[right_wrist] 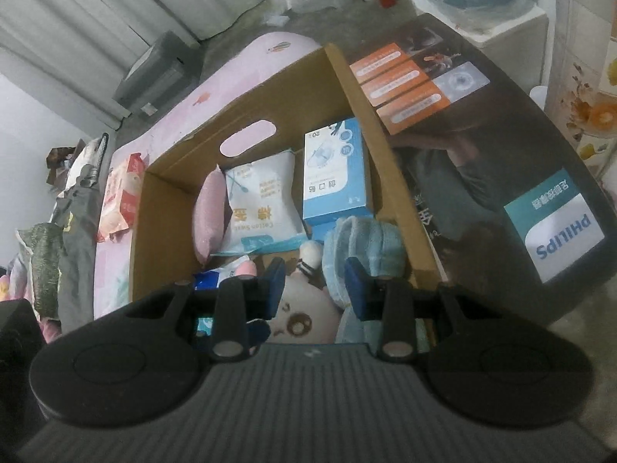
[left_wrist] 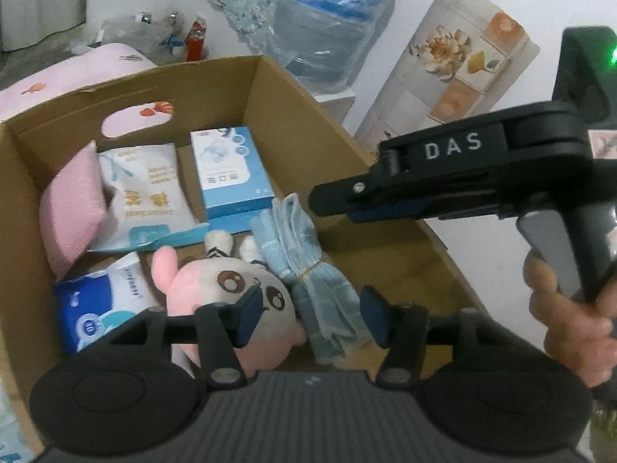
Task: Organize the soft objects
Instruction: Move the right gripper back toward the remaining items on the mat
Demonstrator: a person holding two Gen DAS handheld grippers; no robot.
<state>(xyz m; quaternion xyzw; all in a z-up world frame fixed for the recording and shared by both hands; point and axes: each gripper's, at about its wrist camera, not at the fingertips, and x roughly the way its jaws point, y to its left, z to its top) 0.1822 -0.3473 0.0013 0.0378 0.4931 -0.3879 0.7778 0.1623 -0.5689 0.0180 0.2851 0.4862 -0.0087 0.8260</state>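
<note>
An open cardboard box (left_wrist: 154, 73) (right_wrist: 162, 231) holds a pink cushion (left_wrist: 73, 208), a white cotton-swab bag (left_wrist: 146, 193), a light blue carton (left_wrist: 231, 173), a blue tissue pack (left_wrist: 92, 308), a pink plush toy (left_wrist: 216, 281) (right_wrist: 308, 308) and a banded blue towel bundle (left_wrist: 304, 254) (right_wrist: 366, 239). My left gripper (left_wrist: 310, 316) hangs open over the plush's head and the towel, its pads pressing on neither. My right gripper (right_wrist: 314, 289) (left_wrist: 327, 202) hovers above the box's right side. Its fingers stand a little apart with nothing between them. A hand (left_wrist: 570, 308) holds its handle.
A dark Philips carton (right_wrist: 501, 173) lies against the box's right wall. A pink patterned mattress (right_wrist: 193, 115) runs behind and left of the box, with a red wipes pack (right_wrist: 123, 193) on it. A water jug (left_wrist: 327, 19) and a floral panel (left_wrist: 455, 69) stand behind.
</note>
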